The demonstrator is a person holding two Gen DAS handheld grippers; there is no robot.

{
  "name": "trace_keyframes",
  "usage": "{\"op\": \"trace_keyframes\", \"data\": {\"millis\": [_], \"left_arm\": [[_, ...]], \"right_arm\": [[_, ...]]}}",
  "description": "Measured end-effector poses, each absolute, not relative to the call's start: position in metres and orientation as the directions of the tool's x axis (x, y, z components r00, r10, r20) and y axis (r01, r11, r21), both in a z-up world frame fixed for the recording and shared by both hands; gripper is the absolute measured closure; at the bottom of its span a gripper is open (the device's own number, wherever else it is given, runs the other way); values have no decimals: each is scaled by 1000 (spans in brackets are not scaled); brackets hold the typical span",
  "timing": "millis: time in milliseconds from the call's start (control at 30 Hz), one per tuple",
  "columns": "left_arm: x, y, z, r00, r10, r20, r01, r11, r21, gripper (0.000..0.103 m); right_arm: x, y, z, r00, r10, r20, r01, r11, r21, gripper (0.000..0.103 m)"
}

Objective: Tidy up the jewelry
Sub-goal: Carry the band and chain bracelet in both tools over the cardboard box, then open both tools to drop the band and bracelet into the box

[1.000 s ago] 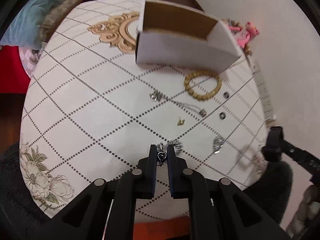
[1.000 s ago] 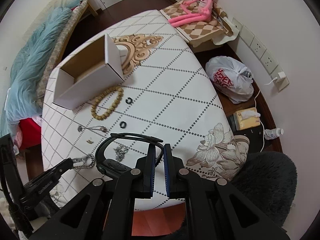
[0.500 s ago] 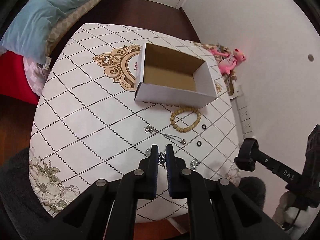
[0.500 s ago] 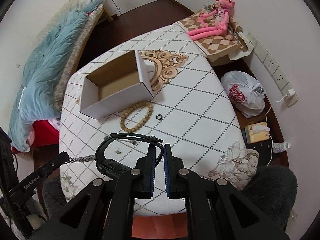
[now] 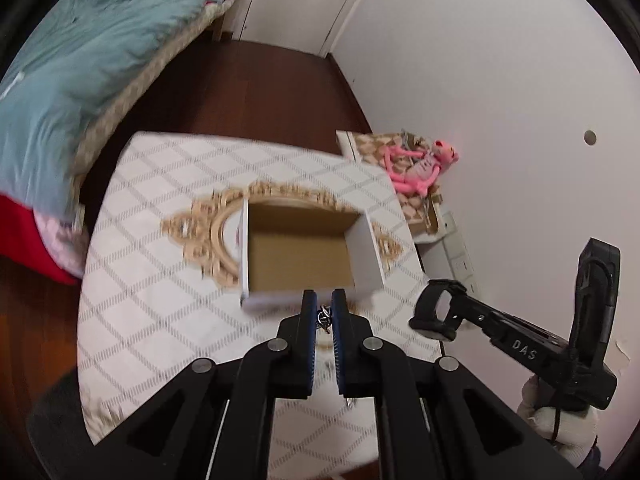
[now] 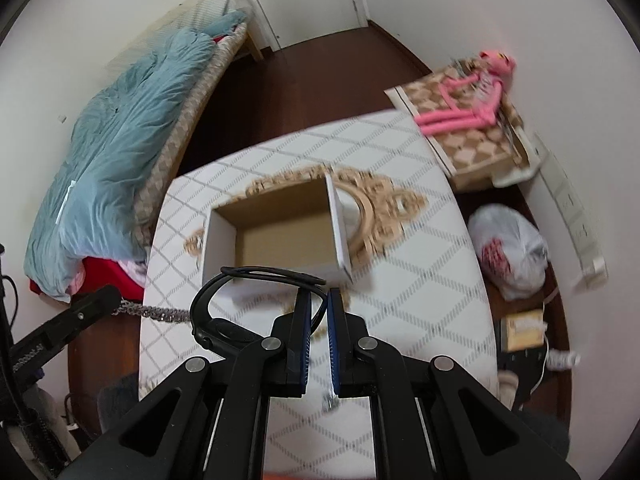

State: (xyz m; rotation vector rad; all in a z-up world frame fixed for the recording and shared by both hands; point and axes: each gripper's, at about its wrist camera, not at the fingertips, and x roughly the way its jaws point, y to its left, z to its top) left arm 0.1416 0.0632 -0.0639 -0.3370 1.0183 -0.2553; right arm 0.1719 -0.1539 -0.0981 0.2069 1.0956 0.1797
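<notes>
An open white cardboard box [image 5: 298,258] with a brown inside stands on the patterned table; it also shows in the right wrist view [image 6: 280,236]. My left gripper [image 5: 324,316] is shut on a silver chain [image 5: 323,317], held just before the box's near wall; the chain [image 6: 154,312] hangs from its tip in the right wrist view. My right gripper [image 6: 318,310] is shut on a black smartwatch [image 6: 228,328] by its strap, near the box's front wall. The watch [image 5: 438,312] also shows at the right of the left wrist view.
The white diamond-patterned table [image 5: 160,304] has a gold ornament [image 5: 212,236] under the box. A small silver piece [image 6: 330,400] lies near my right fingers. A bed with a blue duvet [image 6: 120,152] is left; a pink plush toy [image 6: 468,100] and a plastic bag [image 6: 512,252] are right.
Both grippers have lifted higher and moved toward the box, each keeping its hold. The bead bracelet and rings have dropped out of view below the fingers.
</notes>
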Motion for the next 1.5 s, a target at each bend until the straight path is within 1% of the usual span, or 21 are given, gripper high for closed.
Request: {"op": "trace_keyframes", "data": {"millis": [200,467,600,700,767,833,867,900,933,967,1033,1067,1100,1133,1167,1300,1500], "left_arm": [[199,64,-74,473,-361,-803,55,922,-383,98],[250,64,-111,393,-381,-837,35,916,-401,98],[267,64,-128,327,-337,-883,-11,933,-360,97],[272,68,-133,314,-302,-900,-42,943,-331,96],[272,70,-132,322,-253,-912,-53,957,-284,94],[270,73,-129,332,-199,-922,-59,971,-231,85],[269,75,-129,338,-174,-925,-63,976,-207,68],[267,77,-128,346,-144,-927,-71,981,-179,42],[264,80,-127,354,-115,-928,-82,985,-153,31],[260,83,-126,372,-92,-924,-92,987,-135,24],[251,88,-126,394,-45,-918,-105,990,-94,24],[248,89,-127,394,-20,-919,-113,991,-70,23],[244,90,-129,394,6,-919,-120,992,-45,15],[239,91,-132,396,21,-918,-126,992,-32,10],[235,92,-134,399,24,-917,-128,991,-30,1],[220,89,-145,385,42,-922,-131,991,-9,0],[202,83,-144,389,51,-920,-131,991,-1,0]], "right_arm": [[238,-125,-112,409,218,-886,-94,976,197,95],[290,-94,-159,315,173,-933,-141,981,134,95],[309,-82,-181,259,172,-950,-173,976,130,94],[317,-78,-191,232,181,-956,-179,974,141,93],[318,-79,-192,235,164,-958,-171,977,125,84],[316,-80,-188,247,162,-955,-167,978,123,57],[314,-81,-185,257,151,-955,-164,980,111,51],[312,-81,-182,264,145,-954,-162,981,105,44],[309,-82,-179,269,139,-953,-161,982,98,40],[306,-84,-177,274,130,-953,-157,984,89,37],[298,-86,-173,290,104,-951,-153,986,62,12],[293,-87,-173,300,89,-950,-151,987,45,8],[289,-88,-173,307,79,-949,-151,988,34,8],[285,-88,-174,310,65,-948,-151,988,19,7],[281,-89,-177,309,51,-950,-151,989,4,7],[264,-84,-188,296,35,-955,-172,985,-17,2],[245,-81,-188,311,32,-950,-175,984,-24,2]]}}
